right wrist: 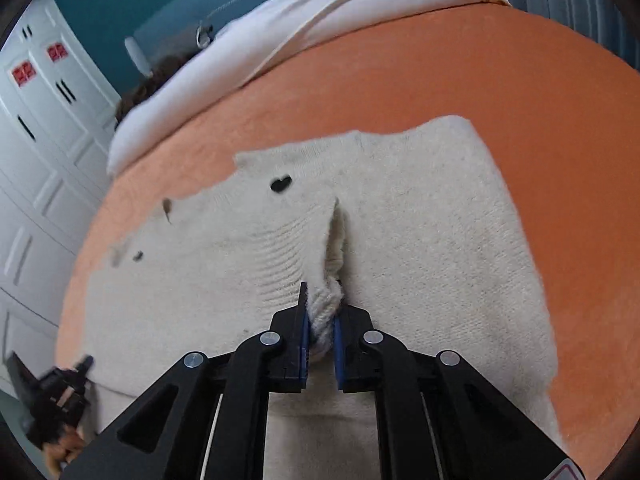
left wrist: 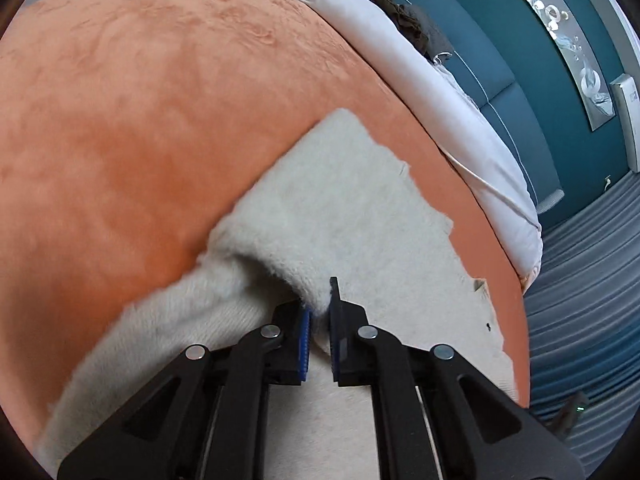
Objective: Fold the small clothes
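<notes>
A cream knitted garment lies spread on an orange blanket. My left gripper is shut on a fuzzy edge of the garment, lifted into a fold. In the right wrist view the same garment shows small black heart marks. My right gripper is shut on a bunched ribbed fold of the garment and pulls it up into a ridge. The left gripper shows at the lower left of the right wrist view, at the garment's edge.
A white duvet lies along the far side of the orange blanket. A teal headboard and a dark cloth are behind it. White cupboard doors stand at the left. Grey carpet lies beyond the bed's edge.
</notes>
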A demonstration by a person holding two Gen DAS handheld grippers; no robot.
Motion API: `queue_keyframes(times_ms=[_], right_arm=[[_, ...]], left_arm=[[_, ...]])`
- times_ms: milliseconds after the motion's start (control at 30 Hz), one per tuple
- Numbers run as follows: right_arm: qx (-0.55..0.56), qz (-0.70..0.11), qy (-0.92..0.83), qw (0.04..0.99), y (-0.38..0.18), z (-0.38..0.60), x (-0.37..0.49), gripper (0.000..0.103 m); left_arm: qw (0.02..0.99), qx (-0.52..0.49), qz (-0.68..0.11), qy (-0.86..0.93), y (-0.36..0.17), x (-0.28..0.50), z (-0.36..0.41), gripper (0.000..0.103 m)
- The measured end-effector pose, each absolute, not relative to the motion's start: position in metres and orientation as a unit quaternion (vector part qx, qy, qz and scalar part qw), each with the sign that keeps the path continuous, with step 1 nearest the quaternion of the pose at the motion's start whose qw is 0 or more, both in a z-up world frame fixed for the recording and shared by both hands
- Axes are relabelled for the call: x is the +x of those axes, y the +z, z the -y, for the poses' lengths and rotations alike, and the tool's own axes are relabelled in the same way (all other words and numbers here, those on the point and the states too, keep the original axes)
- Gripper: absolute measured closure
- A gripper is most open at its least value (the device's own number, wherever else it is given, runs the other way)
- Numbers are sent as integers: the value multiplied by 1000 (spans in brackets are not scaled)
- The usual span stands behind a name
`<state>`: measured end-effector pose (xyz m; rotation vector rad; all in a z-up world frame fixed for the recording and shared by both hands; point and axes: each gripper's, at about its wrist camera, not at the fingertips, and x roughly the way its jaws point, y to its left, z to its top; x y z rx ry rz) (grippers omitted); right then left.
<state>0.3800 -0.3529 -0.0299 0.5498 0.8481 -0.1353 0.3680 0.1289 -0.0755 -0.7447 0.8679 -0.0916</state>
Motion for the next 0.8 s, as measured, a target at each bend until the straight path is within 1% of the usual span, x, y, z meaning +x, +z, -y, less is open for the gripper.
queue_keyframes(times_ms=[67, 133, 167, 200, 233, 267, 300, 333, 400, 433, 500, 567, 633, 667, 733, 800], right_arm=[[270, -377, -55, 884, -23, 354, 374, 95], [232, -426, -67, 872, -47, 351, 387, 94], [224, -434, -62, 870, -55, 350, 388, 94], [223, -423, -62, 876, -49, 351, 384, 93], [228, -421, -65, 875, -42, 352, 380, 88], [233, -415, -85, 875, -32, 354, 373, 85], [231, -399, -113, 880, -19, 355, 365, 79], [222, -373, -128, 892, -3, 350, 356, 77], [217, -345, -98, 908, 19, 336, 349, 77], [213, -350, -52, 911, 29, 316, 359, 77], [187, -392, 42, 900, 34, 275, 393, 76], [161, -426, 133, 881, 28, 220, 426, 75], [127, -459, 183, 860, 12, 169, 457, 75], [103, -480, 198, 848, 1, 142, 476, 76], [78, -510, 211, 830, -17, 107, 503, 91], [50, -529, 199, 824, -34, 78, 530, 100]], left_arm=[[846, -344, -404, -48, -83, 364, -129, 96], [856, -326, -397, -57, -84, 362, -128, 95], [859, -322, -395, -59, -84, 360, -127, 95], [860, -323, -391, -61, -84, 359, -128, 95], [860, -326, -387, -65, -86, 358, -129, 94], [862, -328, -381, -69, -88, 355, -130, 94], [864, -330, -375, -72, -90, 355, -131, 94], [865, -332, -369, -75, -91, 353, -131, 94], [868, -330, -364, -75, -91, 351, -130, 94], [869, -328, -362, -75, -91, 350, -130, 93], [870, -329, -358, -78, -91, 348, -130, 93], [869, -336, -354, -82, -92, 348, -131, 93], [868, -342, -349, -87, -93, 347, -133, 93], [868, -344, -347, -89, -93, 346, -133, 93], [869, -345, -343, -92, -94, 346, -134, 93], [871, -344, -339, -94, -95, 345, -133, 93]])
